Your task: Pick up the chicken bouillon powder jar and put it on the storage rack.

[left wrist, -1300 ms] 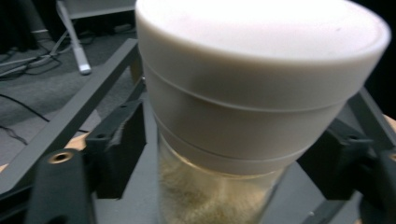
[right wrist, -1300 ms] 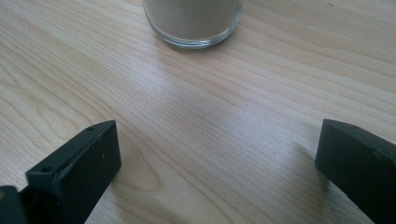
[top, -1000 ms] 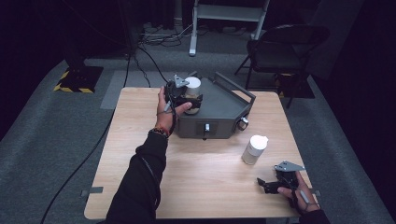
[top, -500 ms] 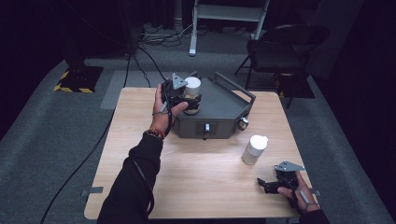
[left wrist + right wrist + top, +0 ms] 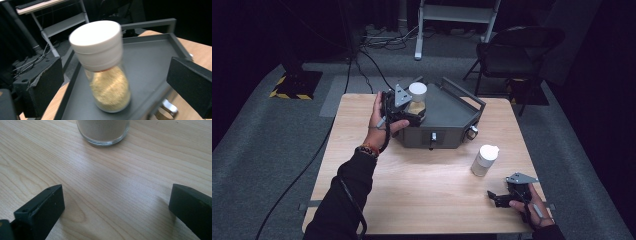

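Two jars are in play. One jar (image 5: pixel 103 65) with yellow grains stands, a bit tilted in the left gripper view, on the grey tray (image 5: pixel 452 107), between the wide-open jaws of the left hand-held gripper (image 5: pixel 407 116), not gripped. A sideways knock could tip it. The right hand-held gripper (image 5: pixel 499 198) rests open and empty on the worktop (image 5: pixel 422 180), near the second jar (image 5: pixel 484 160).

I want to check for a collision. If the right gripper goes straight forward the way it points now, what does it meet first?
Probably the glass jar standing on the wooden table. It sits ahead of the right gripper, between the lines of its open jaws, with bare wood before it. The gap is hard to judge.
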Motion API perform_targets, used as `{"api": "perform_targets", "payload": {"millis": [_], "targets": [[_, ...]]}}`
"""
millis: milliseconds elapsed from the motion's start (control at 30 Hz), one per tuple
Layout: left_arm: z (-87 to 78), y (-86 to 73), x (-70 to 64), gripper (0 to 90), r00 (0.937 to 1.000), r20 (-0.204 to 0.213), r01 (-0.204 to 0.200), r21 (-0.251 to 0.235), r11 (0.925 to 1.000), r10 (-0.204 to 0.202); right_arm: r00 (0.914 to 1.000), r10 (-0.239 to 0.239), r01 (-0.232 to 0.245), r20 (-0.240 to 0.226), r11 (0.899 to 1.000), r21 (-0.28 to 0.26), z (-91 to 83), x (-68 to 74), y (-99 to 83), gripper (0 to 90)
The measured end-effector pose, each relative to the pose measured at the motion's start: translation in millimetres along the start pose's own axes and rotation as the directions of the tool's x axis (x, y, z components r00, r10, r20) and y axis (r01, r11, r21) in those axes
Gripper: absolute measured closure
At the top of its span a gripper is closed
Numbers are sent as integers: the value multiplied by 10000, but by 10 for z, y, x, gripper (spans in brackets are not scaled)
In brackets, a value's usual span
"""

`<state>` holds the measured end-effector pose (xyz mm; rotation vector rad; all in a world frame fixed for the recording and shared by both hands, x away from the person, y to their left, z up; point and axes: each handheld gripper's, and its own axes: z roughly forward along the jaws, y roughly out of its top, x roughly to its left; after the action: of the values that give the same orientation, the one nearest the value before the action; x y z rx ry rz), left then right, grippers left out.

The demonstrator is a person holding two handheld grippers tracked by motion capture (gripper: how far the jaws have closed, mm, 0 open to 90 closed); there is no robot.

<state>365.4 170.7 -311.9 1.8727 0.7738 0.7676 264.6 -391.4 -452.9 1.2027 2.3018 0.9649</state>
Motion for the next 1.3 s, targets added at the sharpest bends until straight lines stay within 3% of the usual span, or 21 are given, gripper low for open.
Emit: {"api": "perform_targets", "payload": {"millis": [467,833,1300], "targets": [[-199,-135,-236,5,9938,-66,-1111,149,9937,1112,10000,2,-2,0,10000,0,0,0,0,0],[-285,-302,-367,5,9891,98,-1472,328,9886,1470,10000,3,-3,-2,10000,-1,0,0,0,0],[-388,-561,-430,4,9886,247,-1497,557,9872,1485,10000,1,-1,-1,10000,0,0,0,0,0]]}}
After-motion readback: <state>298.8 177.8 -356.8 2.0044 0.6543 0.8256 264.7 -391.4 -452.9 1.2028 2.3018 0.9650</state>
